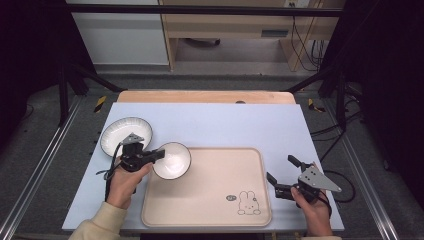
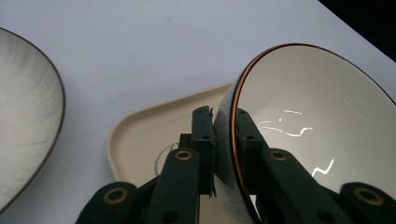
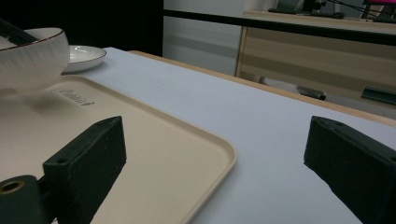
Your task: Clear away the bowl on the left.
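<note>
A white bowl (image 1: 171, 160) with a dark rim hangs over the beige tray's (image 1: 215, 195) near-left corner, held by its rim. My left gripper (image 1: 159, 154) is shut on that rim, one jaw inside and one outside, as the left gripper view shows on the bowl (image 2: 317, 116) with the left gripper (image 2: 225, 149) pinching its edge. A white plate (image 1: 126, 135) lies on the table left of the tray. My right gripper (image 1: 280, 172) stands open beside the tray's right edge, nothing between its jaws. In the right gripper view the bowl (image 3: 30, 58) hovers above the tray (image 3: 154, 154).
The tray bears a rabbit drawing (image 1: 248, 203) near its front right corner. A pale blue mat (image 1: 220, 122) covers the table. The plate (image 3: 86, 56) sits behind the bowl. Black frame posts and cables (image 1: 340, 100) flank the table.
</note>
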Available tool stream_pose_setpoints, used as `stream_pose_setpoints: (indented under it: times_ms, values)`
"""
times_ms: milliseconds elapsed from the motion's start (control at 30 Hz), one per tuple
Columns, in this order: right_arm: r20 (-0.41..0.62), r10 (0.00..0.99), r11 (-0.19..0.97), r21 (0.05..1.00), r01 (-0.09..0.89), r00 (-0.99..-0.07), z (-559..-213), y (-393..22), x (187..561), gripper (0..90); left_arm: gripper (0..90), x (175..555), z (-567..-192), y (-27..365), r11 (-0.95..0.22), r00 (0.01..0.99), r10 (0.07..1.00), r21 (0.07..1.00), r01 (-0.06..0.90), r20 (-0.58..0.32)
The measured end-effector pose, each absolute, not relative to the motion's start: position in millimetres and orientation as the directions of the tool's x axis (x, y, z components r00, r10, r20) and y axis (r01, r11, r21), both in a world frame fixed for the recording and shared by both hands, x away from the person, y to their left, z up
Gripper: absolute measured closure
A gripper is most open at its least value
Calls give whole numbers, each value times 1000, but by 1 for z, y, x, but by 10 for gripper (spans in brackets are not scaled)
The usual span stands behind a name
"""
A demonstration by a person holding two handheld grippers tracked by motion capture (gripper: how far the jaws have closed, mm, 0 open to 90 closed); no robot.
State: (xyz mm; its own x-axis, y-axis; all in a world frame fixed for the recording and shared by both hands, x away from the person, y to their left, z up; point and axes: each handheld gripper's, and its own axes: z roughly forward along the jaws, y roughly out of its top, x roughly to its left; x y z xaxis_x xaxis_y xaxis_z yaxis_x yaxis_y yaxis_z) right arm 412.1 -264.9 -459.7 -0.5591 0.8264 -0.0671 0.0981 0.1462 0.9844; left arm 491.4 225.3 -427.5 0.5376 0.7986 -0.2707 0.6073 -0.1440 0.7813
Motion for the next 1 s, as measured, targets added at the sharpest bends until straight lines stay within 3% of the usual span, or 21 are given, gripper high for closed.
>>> stream_pose_setpoints:
  times_ms: [1000]
  values:
    - [-76, 828, 162, 981, 107, -555, -461, -264, 413, 58, 812, 485, -442, 170, -242, 627, 724, 746, 620, -286]
